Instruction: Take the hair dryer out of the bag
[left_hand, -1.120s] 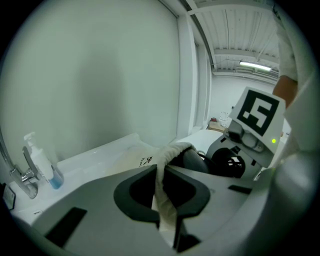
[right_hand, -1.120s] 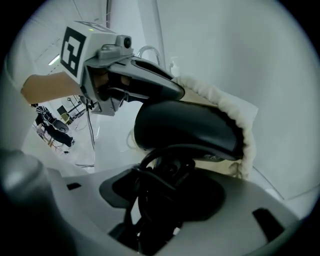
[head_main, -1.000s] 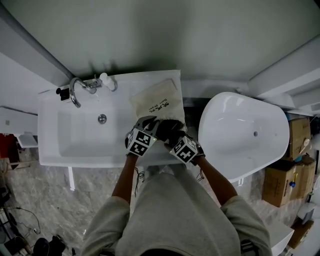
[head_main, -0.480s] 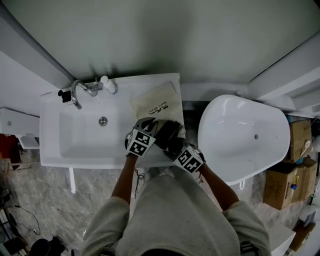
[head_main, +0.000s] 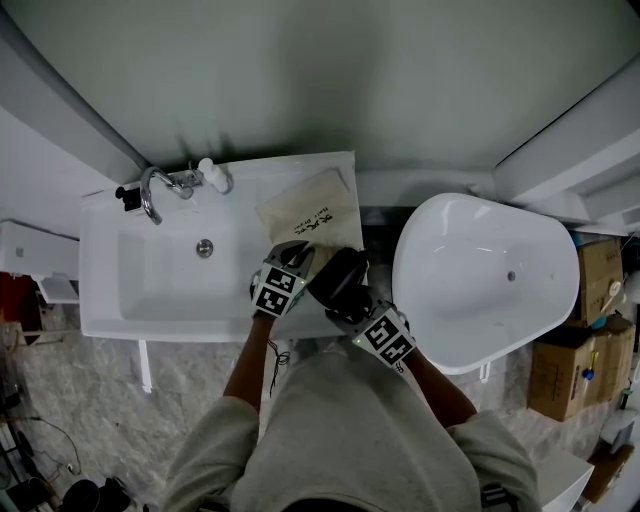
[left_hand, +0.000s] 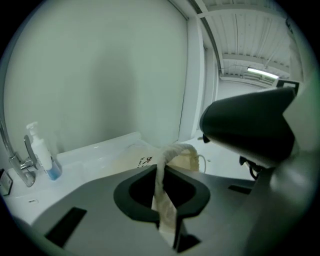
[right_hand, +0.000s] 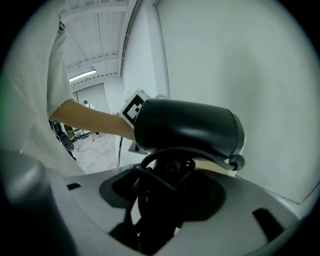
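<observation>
Right gripper (right_hand: 162, 210) grips the dryer (right_hand: 186, 129) by its handle and coiled cord, jaws part-way apart around them. The dryer looks just clear of the bag's (head_main: 312, 208) mouth, above the sink's (head_main: 120, 300) right front corner. Left gripper (left_hand: 167, 220) is nearly closed, pinching the bag's rim, likely anchoring the cloth so the dryer slides free. Both forearms reach forward, grippers tilted downward, side by side.
</observation>
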